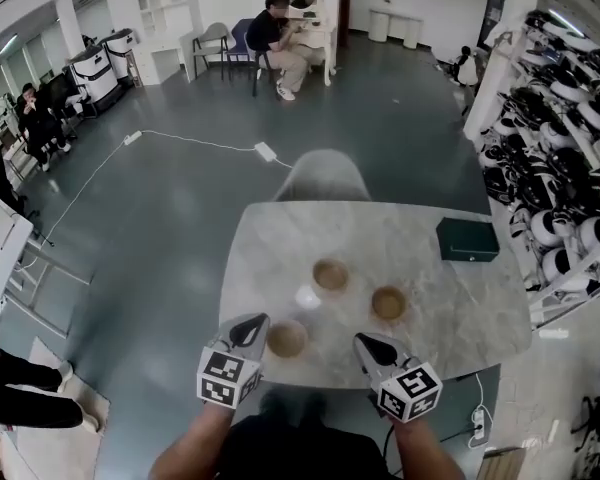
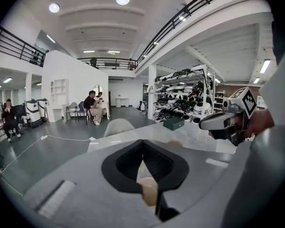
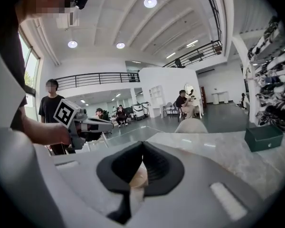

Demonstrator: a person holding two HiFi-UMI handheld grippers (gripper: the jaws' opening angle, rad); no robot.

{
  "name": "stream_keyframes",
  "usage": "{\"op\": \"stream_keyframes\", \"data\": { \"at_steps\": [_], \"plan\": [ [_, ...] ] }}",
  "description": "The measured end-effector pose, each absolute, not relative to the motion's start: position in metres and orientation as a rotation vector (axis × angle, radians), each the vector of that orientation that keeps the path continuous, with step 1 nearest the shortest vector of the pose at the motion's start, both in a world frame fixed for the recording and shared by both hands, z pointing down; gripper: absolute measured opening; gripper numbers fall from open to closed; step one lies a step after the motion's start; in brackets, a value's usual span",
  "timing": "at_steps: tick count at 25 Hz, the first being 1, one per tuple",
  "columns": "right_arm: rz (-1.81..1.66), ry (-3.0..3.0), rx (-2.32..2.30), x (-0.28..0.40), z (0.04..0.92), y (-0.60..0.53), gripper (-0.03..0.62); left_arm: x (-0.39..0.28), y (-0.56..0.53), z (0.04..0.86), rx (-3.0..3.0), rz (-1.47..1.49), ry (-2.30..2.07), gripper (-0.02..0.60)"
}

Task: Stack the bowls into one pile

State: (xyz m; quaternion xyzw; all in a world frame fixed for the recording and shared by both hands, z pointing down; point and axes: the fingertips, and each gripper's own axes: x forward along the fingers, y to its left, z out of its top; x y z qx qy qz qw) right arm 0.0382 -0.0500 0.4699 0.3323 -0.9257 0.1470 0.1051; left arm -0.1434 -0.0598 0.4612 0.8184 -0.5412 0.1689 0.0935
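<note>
A: What has the left gripper [image 1: 250, 328] got?
B: Nothing. Its jaws are squeezed together, empty. The near bowl [image 1: 286, 338] sits just beside it on the table [image 1: 280, 238]. The far bowl [image 1: 330, 274] and the right bowl [image 1: 388, 302] sit apart, not piled. The right gripper [image 1: 370, 346] is squeezed together too, empty.

Tan bowls [image 1: 331, 274] — pale veined marble table [image 1: 430, 308] — dark green box [image 1: 467, 239]
</note>
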Motion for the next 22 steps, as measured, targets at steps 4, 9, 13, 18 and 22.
{"op": "stream_keyframes", "data": {
  "at_steps": [4,9,13,18,22],
  "plan": [
    [0.374,-2.689,0.855,0.019,0.481,-0.057,0.003,-0.151,-0.078,0.466,2.393,0.493,-1.610,0.011],
    [0.312,-2.616,0.686,-0.030,0.507,-0.055,0.005,-0.180,-0.088,0.483,2.357,0.463,-1.607,0.011],
    [0.290,-2.537,0.553,-0.064,0.533,-0.056,0.049,-0.200,-0.095,0.497,2.336,0.439,-1.596,0.011],
    [0.196,-2.437,0.397,-0.094,0.575,-0.052,0.113,-0.219,-0.098,0.517,2.309,0.439,-1.582,0.011],
    [0.151,-2.353,0.279,-0.123,0.608,-0.035,0.150,-0.246,-0.084,0.533,2.270,0.437,-1.578,0.011]
  ]
}}
